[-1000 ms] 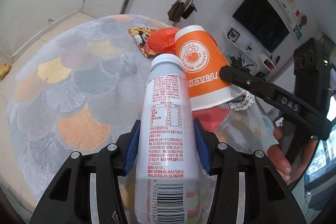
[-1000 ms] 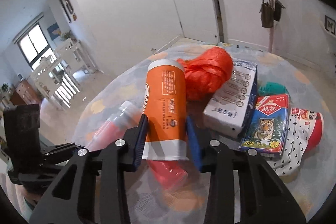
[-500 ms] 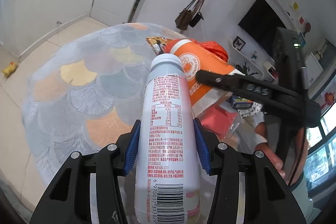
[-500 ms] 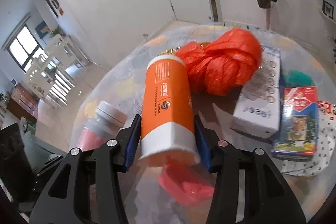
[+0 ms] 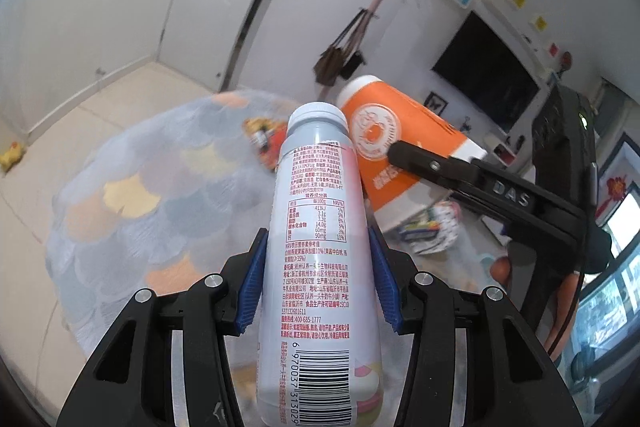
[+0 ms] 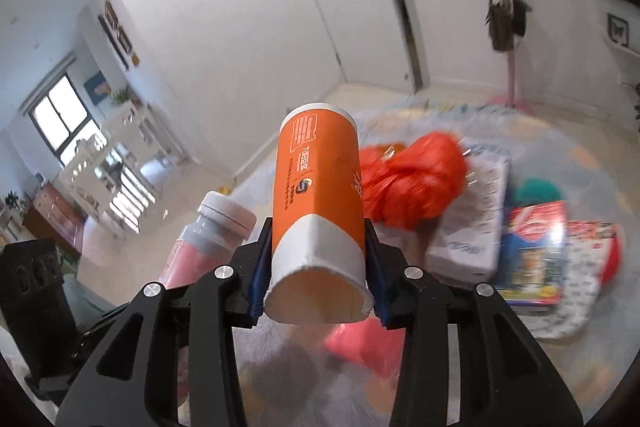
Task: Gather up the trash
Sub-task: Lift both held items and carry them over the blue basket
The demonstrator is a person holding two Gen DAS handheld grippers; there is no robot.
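Observation:
My left gripper (image 5: 318, 281) is shut on a white milk bottle (image 5: 316, 251) with red print and holds it above the round table (image 5: 132, 203). My right gripper (image 6: 316, 269) is shut on an orange and white paper cup (image 6: 316, 195), base pointing away, also lifted above the table. The cup (image 5: 396, 147) and the right gripper's arm show in the left wrist view. The bottle (image 6: 208, 239) shows at the left in the right wrist view.
On the table lie a crumpled red plastic bag (image 6: 412, 183), a white box (image 6: 476, 223), a tiger-print packet (image 6: 532, 255), a polka-dot wrapper (image 6: 580, 275), a green item (image 6: 536, 189) and a pink object (image 6: 364, 343). A snack wrapper (image 5: 260, 135) lies at the far side.
Both grippers have risen from the table with their loads. The views tilt upward, showing more wall and door. The cup now points higher.

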